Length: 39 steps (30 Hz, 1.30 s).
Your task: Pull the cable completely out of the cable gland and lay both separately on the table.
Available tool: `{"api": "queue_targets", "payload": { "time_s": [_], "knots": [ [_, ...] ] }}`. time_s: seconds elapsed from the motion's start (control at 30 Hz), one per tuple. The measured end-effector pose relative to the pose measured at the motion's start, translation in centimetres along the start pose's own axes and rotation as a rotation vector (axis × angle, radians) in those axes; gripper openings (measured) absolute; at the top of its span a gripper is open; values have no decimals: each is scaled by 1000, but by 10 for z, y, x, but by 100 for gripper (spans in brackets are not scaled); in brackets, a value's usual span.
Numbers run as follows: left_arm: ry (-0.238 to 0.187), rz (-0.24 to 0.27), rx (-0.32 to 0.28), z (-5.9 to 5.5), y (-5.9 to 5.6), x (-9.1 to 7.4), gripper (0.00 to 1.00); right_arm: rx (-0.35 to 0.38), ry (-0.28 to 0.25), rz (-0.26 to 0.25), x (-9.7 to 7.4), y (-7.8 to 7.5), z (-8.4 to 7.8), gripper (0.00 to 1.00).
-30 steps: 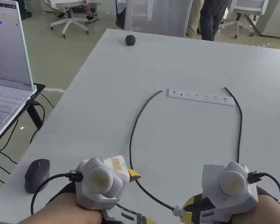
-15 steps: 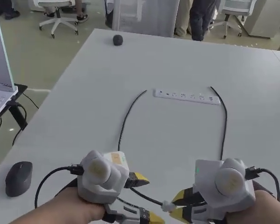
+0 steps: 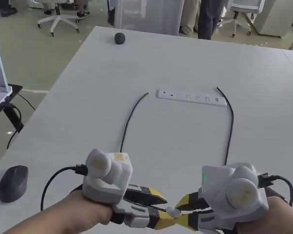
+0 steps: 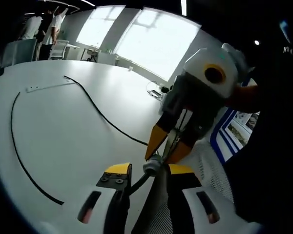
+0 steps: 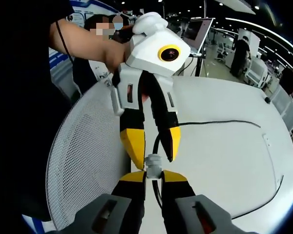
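Left gripper [image 3: 163,211] now tip-to-tip with right gripper [image 3: 184,211], jaws apart astride cable [image 3: 128,124]; right's pinching cable gland [image 5: 154,165]

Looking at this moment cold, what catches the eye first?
The left gripper and right gripper, both yellow-tipped, meet nose to nose at the near edge of the white table, with a small white cable gland between their tips. Beyond them a thin black cable curves away across the table towards a long white power strip.
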<state>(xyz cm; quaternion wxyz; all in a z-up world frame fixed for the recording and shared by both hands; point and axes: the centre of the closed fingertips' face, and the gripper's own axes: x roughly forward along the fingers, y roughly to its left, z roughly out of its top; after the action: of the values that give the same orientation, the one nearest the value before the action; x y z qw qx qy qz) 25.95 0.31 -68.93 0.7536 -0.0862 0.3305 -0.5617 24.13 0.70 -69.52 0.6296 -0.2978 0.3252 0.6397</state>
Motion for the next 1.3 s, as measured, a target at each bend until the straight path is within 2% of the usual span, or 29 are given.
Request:
{"api": "queue_targets", "payload": {
  "time_s": [0.1,0.13,0.2,0.37,0.4,0.47,0.53,0.73,0.97,1.17,1.3],
  "knots": [
    [1,-56,-20,1,-10,0,17,-7,8,-1,1,0,-2,6],
    [12,-40,-4,0,-8,1,16,-13,9,4,1,1,-2,6],
    [18,-44,16,-1,-9,2,16,-25,10,2,1,1,-3,6],
    [35,-50,5,0,-8,3,16,-40,9,-7,0,0,-3,6],
    [46,-56,-21,-1,-8,3,16,-43,9,-8,0,0,-3,6],
    [55,-64,-31,-2,-9,3,16,-47,9,-6,0,1,-3,6],
    [51,-69,-10,-1,-9,3,16,-50,7,-10,-1,1,-3,6],
    [49,-82,-40,-2,-11,5,16,-56,7,-11,-2,2,-4,6],
    [59,-90,-34,-5,-12,4,17,-61,2,-14,-3,4,-4,6],
    [45,-92,-37,-5,-14,4,17,-68,0,-17,-4,6,-3,6],
    [44,-103,-62,-6,-16,4,17,-69,-1,-15,-4,8,-4,6]
  ]
}}
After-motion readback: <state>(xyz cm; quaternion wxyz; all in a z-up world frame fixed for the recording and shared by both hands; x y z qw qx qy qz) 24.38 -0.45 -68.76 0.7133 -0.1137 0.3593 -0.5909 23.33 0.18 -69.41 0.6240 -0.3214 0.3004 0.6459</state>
